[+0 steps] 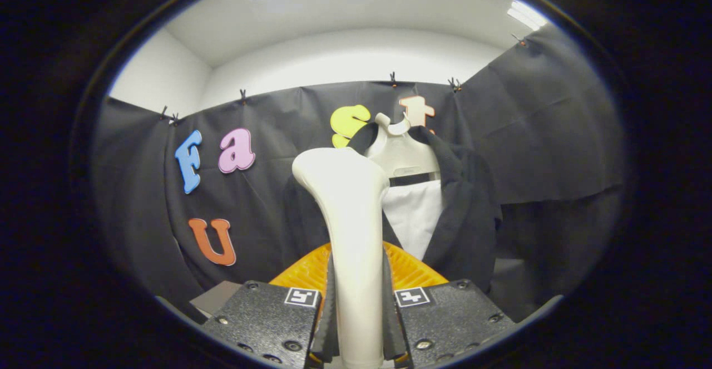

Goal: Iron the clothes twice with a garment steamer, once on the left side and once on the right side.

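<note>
A white garment steamer (351,230) stands upright between my fingers, its handle pressed by both pads and its wide head rising above them. My gripper (356,313) is shut on that handle. Beyond the steamer hangs a black jacket (464,213) with a white shirt front (414,216) on a white hanger (397,152), against the black cloth wall. The steamer head stands in front of the jacket's left side and hides part of it. Whether the head touches the cloth I cannot tell.
An orange ribbed object (414,271) lies just ahead of the fingers, below the jacket. A grey surface (214,296) shows beside the left finger. The black cloth wall (556,135) closes in behind and on the right.
</note>
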Tool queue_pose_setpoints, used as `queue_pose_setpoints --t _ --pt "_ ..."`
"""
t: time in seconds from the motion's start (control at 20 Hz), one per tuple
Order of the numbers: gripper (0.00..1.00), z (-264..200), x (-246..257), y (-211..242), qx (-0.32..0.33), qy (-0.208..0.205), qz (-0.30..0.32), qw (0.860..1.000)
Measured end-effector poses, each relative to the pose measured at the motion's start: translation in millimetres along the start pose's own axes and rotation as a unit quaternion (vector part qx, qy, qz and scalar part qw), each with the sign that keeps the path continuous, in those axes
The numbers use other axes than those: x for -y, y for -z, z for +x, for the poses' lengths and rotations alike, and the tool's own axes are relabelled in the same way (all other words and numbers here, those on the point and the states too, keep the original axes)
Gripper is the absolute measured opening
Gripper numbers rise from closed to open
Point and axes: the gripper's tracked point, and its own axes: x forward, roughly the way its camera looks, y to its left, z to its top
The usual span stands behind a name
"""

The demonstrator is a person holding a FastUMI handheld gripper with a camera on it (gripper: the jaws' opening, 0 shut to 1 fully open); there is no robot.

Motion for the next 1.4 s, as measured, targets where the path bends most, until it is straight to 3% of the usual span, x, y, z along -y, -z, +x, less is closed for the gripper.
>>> queue_pose_setpoints --t 0.45,1.4 --pt "0.37 37.9 17.3 66.5 -0.045 0.068 -0.096 0.992" --pt "0.37 -1.4 34.6 163.7 -0.115 0.091 -0.13 0.981"
